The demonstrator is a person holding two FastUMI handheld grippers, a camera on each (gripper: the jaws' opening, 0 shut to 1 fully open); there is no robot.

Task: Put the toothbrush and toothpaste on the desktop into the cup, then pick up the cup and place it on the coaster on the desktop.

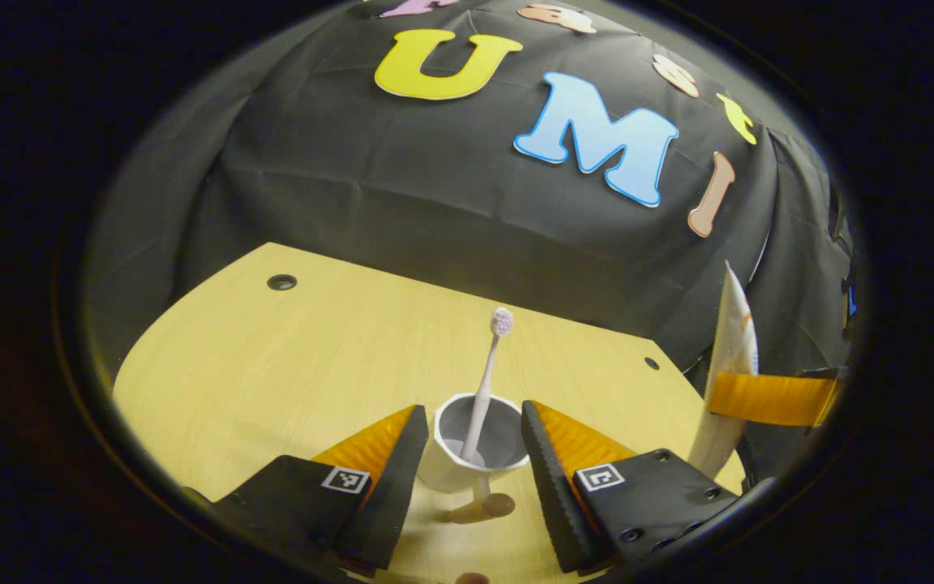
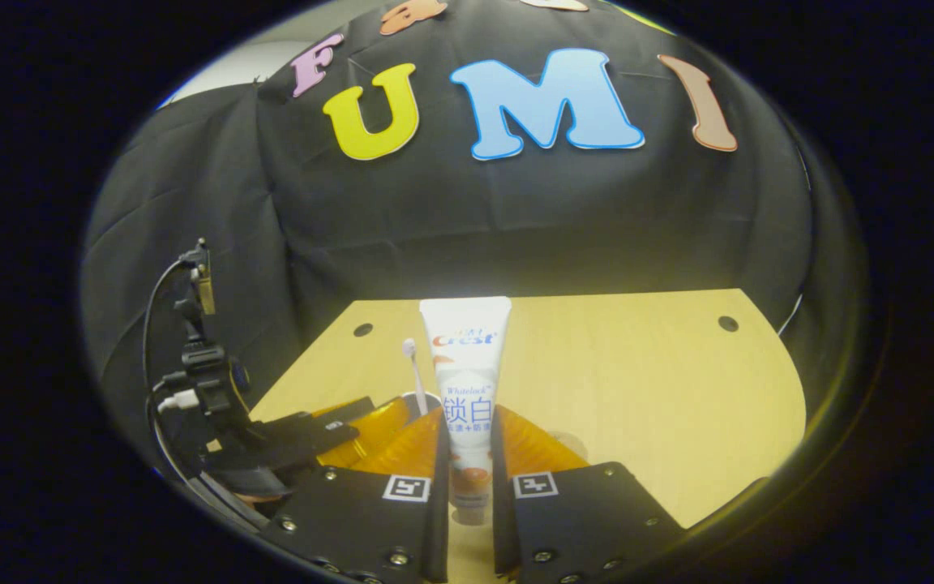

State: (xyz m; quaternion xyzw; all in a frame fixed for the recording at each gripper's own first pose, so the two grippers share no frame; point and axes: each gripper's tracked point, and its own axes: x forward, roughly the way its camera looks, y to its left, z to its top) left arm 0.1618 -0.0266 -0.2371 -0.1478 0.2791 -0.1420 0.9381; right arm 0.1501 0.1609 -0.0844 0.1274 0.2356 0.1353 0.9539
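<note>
On the desktop (image 1: 272, 365), toothbrush (image 1: 485, 381) upright in cup (image 1: 475, 454) — bristles up.

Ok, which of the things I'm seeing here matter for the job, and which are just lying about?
For the job:
- cup, between the open left gripper
- toothbrush, standing in the cup
- toothpaste, upright, clamped in the right gripper
- desktop

Lying about:
- holes in the desktop
- booth's black cloth wall

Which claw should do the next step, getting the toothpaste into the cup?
Right. The right claw already grips the toothpaste upright; the left claw is open around the cup holding the toothbrush.
</note>
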